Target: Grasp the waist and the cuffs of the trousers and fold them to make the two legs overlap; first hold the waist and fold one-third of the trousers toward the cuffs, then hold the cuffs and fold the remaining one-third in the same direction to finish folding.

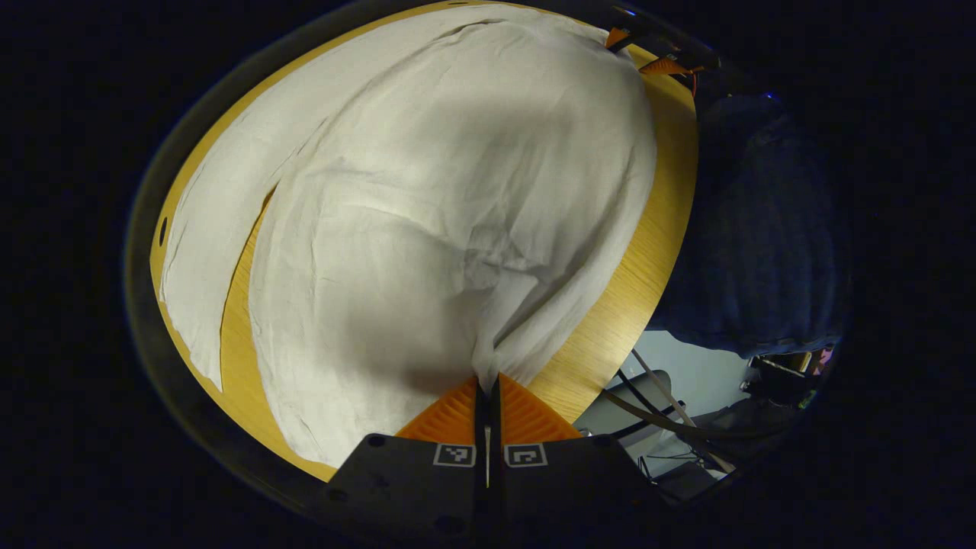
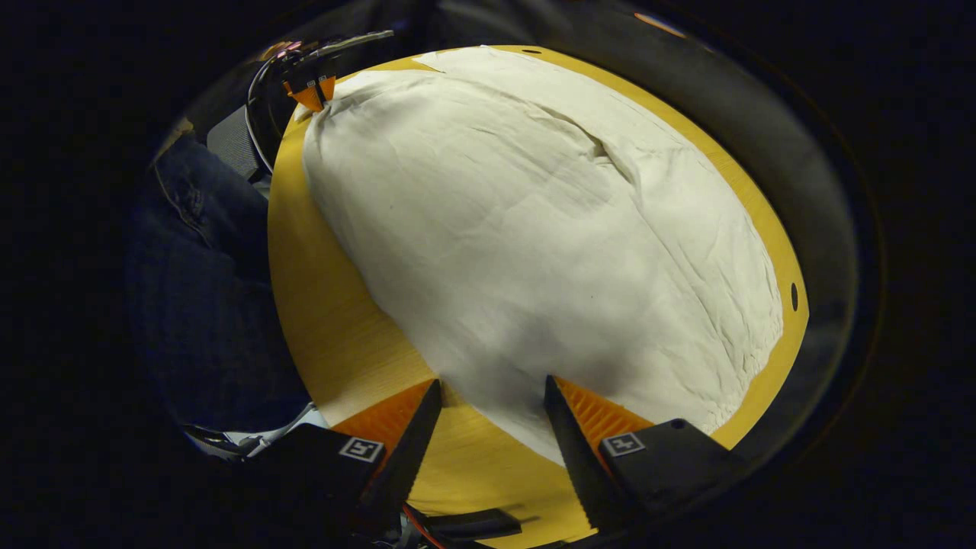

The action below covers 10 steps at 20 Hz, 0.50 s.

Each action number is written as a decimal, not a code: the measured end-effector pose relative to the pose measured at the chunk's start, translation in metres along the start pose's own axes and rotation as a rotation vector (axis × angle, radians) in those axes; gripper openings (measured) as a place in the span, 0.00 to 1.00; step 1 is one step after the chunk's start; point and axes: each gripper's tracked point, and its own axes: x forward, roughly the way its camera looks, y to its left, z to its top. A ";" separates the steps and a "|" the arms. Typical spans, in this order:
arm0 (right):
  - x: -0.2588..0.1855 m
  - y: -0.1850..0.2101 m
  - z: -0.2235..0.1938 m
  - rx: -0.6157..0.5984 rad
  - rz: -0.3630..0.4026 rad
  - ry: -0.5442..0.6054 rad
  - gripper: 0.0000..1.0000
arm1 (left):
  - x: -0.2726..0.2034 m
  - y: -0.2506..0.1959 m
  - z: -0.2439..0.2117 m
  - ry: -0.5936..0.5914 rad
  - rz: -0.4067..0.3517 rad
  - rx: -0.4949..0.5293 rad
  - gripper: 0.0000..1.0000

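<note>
Left gripper [image 1: 488,385] pinching white trousers [image 1: 427,198] | right gripper [image 2: 488,412] spread beside trousers' edge | risk: one-corner pull is dragging legs askew

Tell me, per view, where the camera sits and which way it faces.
Left gripper view: rides the left gripper, facing across the trousers; its fingers pinch the cloth shut; right gripper beyond.
Right gripper view: rides the right gripper, open over the table at the cloth's edge.
Shared: trousers, table, each other's gripper, a person's dark clothing.
</note>
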 end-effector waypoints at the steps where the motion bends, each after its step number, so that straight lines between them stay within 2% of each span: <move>1: 0.000 -0.002 -0.001 0.014 -0.005 0.006 0.75 | 0.000 0.000 0.001 0.000 0.000 -0.001 0.00; 2: -0.001 -0.004 -0.001 0.027 -0.011 0.013 0.73 | -0.001 0.000 0.001 0.003 0.001 -0.003 0.00; 3: 0.000 -0.006 -0.002 0.039 -0.016 0.021 0.62 | 0.000 0.000 0.000 0.003 0.002 -0.008 0.00; 4: 0.000 -0.007 -0.002 0.047 -0.022 0.028 0.62 | 0.000 0.000 0.001 0.003 0.005 -0.015 0.00; 5: 0.002 -0.011 -0.001 0.055 -0.037 0.027 0.57 | 0.000 0.000 0.001 0.001 0.007 -0.018 0.00; 7: 0.000 -0.018 -0.001 0.067 -0.064 0.026 0.18 | 0.000 0.001 0.001 0.004 0.010 -0.020 0.00; 9: 0.000 -0.017 -0.002 0.069 -0.069 0.037 0.10 | 0.001 0.001 0.001 0.006 0.010 -0.025 0.00; 10: -0.001 -0.017 -0.002 0.074 -0.069 0.042 0.11 | 0.000 0.001 0.001 0.005 0.008 -0.023 0.00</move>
